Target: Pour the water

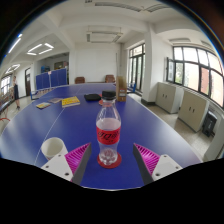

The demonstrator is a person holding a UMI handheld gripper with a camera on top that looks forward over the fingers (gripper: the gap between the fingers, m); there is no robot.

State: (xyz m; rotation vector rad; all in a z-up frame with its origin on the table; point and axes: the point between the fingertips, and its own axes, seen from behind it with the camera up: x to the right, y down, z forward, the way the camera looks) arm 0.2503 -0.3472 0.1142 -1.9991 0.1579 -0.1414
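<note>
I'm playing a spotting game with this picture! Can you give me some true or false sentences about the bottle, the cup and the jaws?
1. The bottle stands upright on the blue table. True.
2. The bottle has a green label. False: its label is red.
3. The gripper is squeezing the bottle. False: the jaws are open, and the bottle stands between them with gaps on both sides.
4. A white cup sits on the table beside the left finger. True.
5. The bottle's cap is off. False: a dark cap is on.
</note>
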